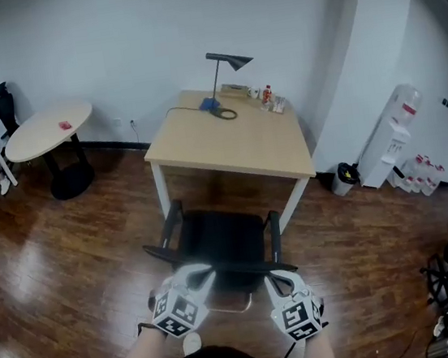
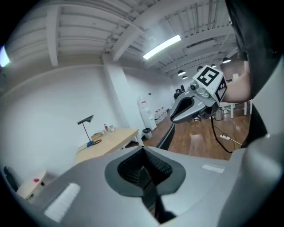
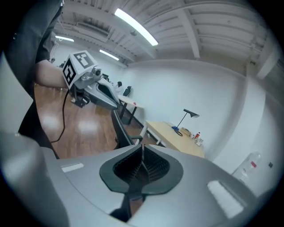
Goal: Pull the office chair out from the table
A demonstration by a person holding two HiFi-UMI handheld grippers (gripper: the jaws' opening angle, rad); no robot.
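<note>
The left gripper [image 1: 202, 277] and right gripper [image 1: 275, 282], jaws pressed together on nothing, hover behind the black office chair [image 1: 220, 238] at the wooden table [image 1: 228, 145] edge; pulling it farther likely requires first clamping its backrest [image 1: 237, 267].

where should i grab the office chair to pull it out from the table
Take the office chair by its backrest's top rail, from behind. The rail runs thin and level just ahead of the left gripper and right gripper, and the chair faces the table. Both are shut, so open them first.
</note>
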